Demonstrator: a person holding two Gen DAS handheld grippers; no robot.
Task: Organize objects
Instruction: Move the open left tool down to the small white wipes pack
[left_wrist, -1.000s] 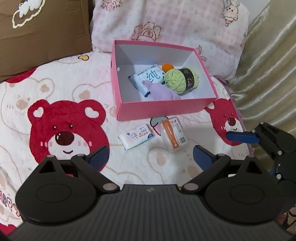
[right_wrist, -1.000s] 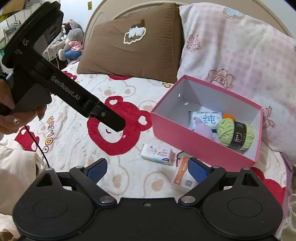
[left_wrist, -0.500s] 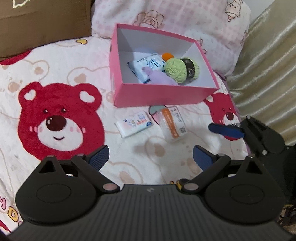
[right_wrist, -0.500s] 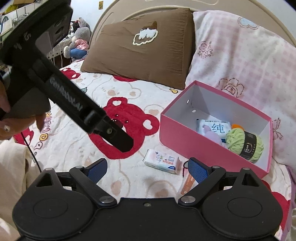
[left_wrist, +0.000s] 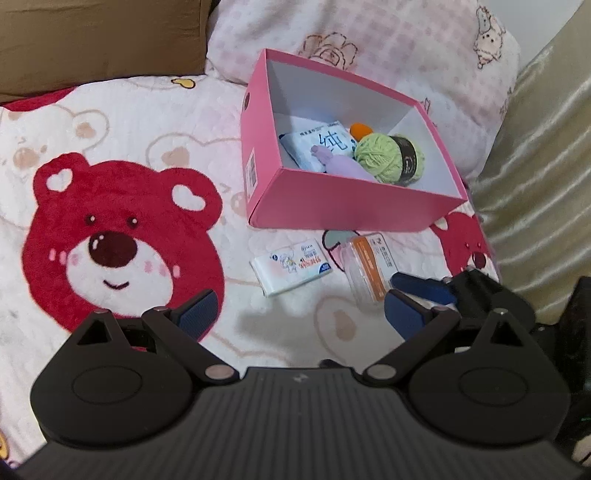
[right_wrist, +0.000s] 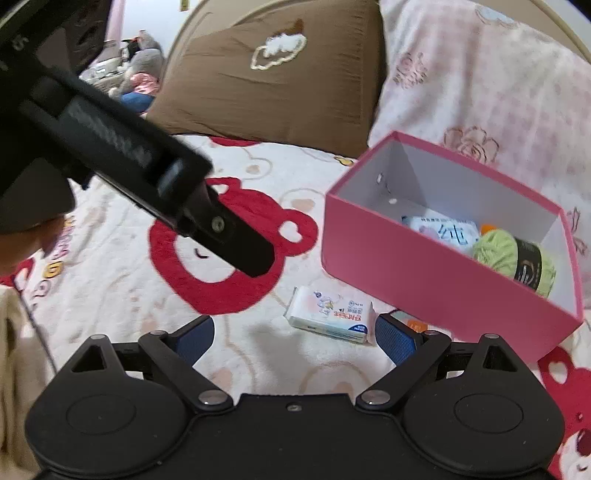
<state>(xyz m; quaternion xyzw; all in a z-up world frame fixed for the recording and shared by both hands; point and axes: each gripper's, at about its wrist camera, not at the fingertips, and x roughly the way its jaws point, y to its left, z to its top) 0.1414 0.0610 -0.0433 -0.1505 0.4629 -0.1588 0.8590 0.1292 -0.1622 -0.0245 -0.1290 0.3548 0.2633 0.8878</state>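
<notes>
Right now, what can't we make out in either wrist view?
- Orange-labelled packet: the right wrist view shows only a sliver, behind the right tongs' finger; the left tongs sit open.
- Orange item in the pink box: mostly hidden by the green yarn; identity unclear.
- Lilac item: the near wall cuts it off in the left wrist view.
- Tissue pack print: too small.

White tissue pack (left_wrist: 291, 267) and clear orange-labelled packet (left_wrist: 367, 271) lie before the open pink box (left_wrist: 354, 212).
</notes>
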